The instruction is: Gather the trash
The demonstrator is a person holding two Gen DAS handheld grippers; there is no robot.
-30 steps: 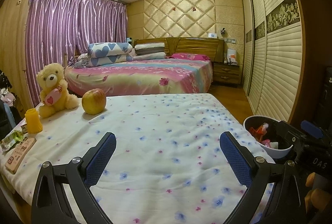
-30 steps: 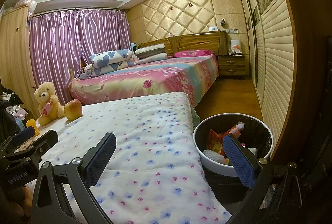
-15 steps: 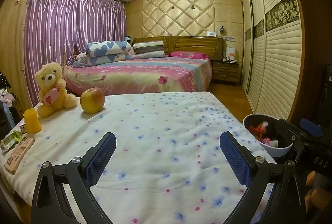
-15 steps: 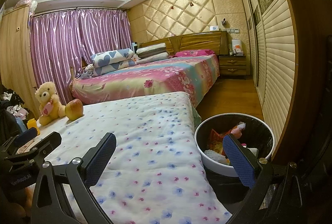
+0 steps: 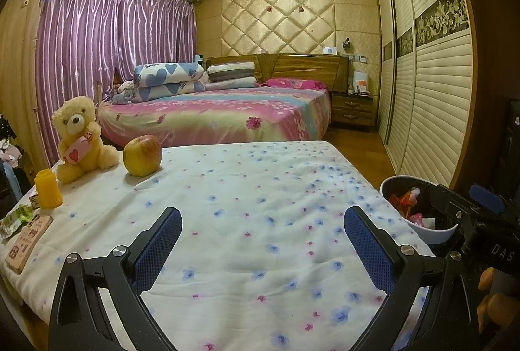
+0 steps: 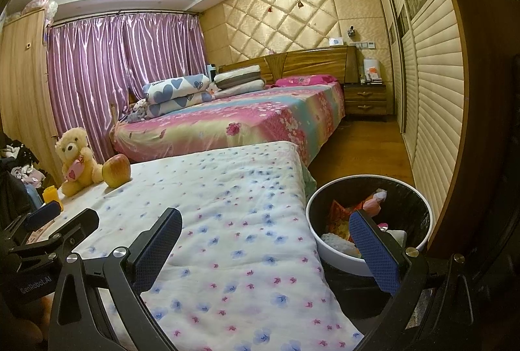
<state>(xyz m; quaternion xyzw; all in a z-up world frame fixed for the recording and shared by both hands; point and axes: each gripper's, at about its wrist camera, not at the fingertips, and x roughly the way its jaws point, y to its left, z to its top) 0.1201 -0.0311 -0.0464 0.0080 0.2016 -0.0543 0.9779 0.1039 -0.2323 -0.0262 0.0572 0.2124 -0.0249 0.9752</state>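
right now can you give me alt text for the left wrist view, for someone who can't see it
The open left gripper hovers, holding nothing, over a flowered white quilt. At the quilt's far left sit a teddy bear, an apple, a yellow bottle and a green wrapper. A trash bin with wrappers inside stands to the right.

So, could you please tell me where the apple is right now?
In the left wrist view the apple sits at the far left of the floral blanket, right beside the teddy bear, with the yellow bottle nearer the camera.
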